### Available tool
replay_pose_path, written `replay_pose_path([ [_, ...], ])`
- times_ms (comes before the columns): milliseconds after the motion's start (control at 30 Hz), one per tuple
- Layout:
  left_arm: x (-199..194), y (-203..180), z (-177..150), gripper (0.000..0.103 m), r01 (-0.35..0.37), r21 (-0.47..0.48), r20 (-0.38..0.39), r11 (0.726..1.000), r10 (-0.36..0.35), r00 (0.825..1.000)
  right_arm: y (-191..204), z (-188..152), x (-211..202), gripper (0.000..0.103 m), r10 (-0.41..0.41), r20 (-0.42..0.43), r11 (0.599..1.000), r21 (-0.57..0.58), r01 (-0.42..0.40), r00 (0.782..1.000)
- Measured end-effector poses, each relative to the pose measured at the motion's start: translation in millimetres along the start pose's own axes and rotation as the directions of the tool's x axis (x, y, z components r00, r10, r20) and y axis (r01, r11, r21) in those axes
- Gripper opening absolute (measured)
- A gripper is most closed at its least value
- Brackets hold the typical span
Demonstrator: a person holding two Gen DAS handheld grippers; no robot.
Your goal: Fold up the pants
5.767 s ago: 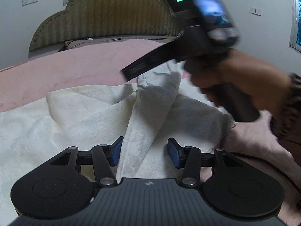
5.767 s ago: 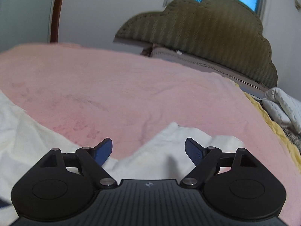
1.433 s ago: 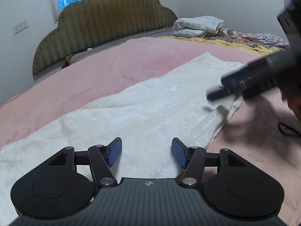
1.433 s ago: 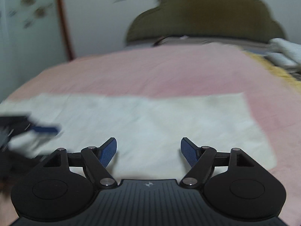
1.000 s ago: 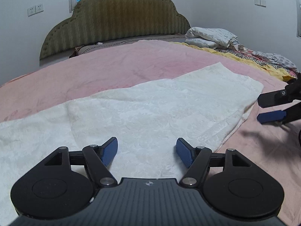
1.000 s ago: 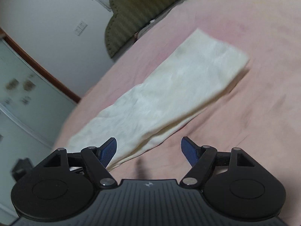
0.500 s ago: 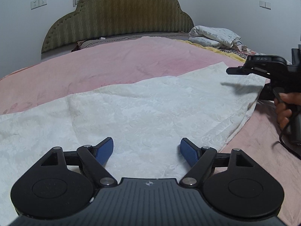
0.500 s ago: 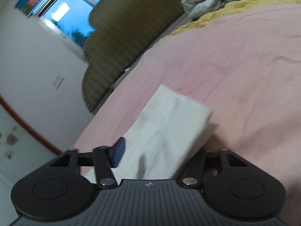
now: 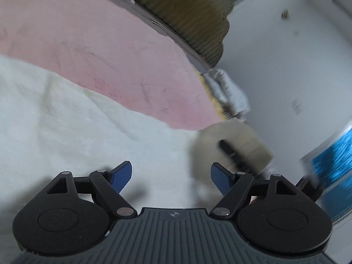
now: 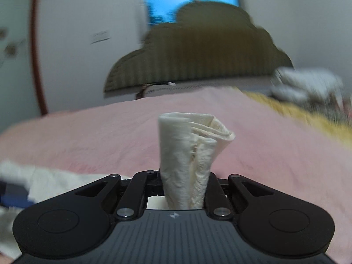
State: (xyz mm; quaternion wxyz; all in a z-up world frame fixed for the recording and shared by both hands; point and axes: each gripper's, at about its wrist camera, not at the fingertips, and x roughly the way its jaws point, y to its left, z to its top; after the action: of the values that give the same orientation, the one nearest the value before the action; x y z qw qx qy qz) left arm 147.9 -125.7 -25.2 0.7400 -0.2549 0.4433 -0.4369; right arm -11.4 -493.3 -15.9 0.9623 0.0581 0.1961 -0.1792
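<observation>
The right gripper (image 10: 183,189) had its jaws clamped on a bunched end of the cream pants (image 10: 187,154), lifted above the pink bedspread (image 10: 88,136), while the left gripper (image 9: 170,176) gaped wide over the cloth.

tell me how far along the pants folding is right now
Done: the white pants lie flat as one long strip on the pink bedspread.
In hand: the right gripper is shut on the bunched leg end, raised off the bed. The left gripper is open over the cloth, gripping nothing.
Left: carrying that end across to make the lengthwise fold, then any further folds; no such fold is laid yet.
</observation>
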Motion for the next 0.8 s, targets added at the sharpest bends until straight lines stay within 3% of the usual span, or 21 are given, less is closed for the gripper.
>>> replay_pose_path([
  [67, 4, 3, 5, 0.081, 0.09, -0.094, -0.003, 0.992, -0.09, 0.996, 33, 0, -4, 0.012, 0.027, 0.013, 0.991, -0.129, -0.025, 1.0],
  [200, 17, 7, 9, 0.085, 0.212, -0.244, 0.013, 0.946, -0.215, 0.977, 79, -8, -8, 0.012, 0.09, 0.01, 0.965, -0.248, -0.085, 0.996],
  [300, 27, 14, 14, 0.089, 0.22, -0.327, 0.036, 0.919, -0.22, 0.975, 100, -14, -13, 0.012, 0.115, 0.015, 0.951, -0.291, -0.105, 0.993],
  [433, 41, 21, 22, 0.086, 0.158, -0.361, -0.005, 0.919, -0.171, 0.985, 113, -20, -19, 0.012, 0.155, 0.003, 0.939, -0.313, -0.146, 0.988],
  [500, 44, 24, 27, 0.068, 0.12, -0.356, -0.032, 0.927, -0.14, 0.99, 122, -23, -21, 0.012, 0.151, 0.0, 0.925, -0.352, -0.142, 0.988],
  [567, 43, 25, 29, 0.035, 0.069, -0.327, -0.054, 0.943, -0.091, 0.994, 131, -27, -25, 0.012, 0.151, -0.007, 0.913, -0.382, -0.142, 0.989],
  [633, 37, 23, 32, 0.015, 0.008, -0.263, -0.039, 0.965, -0.019, 0.999, 138, -29, -25, 0.012, 0.154, -0.022, 0.908, -0.39, -0.15, 0.988],
  [667, 31, 20, 34, 0.008, -0.019, -0.211, -0.024, 0.977, 0.014, 1.0, 140, -28, -24, 0.012, 0.162, -0.032, 0.906, -0.391, -0.162, 0.986],
  [733, 18, 13, 38, 0.005, -0.074, -0.096, 0.016, 0.993, 0.076, 0.997, 148, -27, -24, 0.012, 0.192, -0.05, 0.9, -0.39, -0.196, 0.98],
  [800, 1, 0, 37, 0.005, -0.172, 0.065, 0.085, 0.983, 0.166, 0.982, 164, -25, -25, 0.012, 0.218, -0.053, 0.885, -0.411, -0.221, 0.974],
])
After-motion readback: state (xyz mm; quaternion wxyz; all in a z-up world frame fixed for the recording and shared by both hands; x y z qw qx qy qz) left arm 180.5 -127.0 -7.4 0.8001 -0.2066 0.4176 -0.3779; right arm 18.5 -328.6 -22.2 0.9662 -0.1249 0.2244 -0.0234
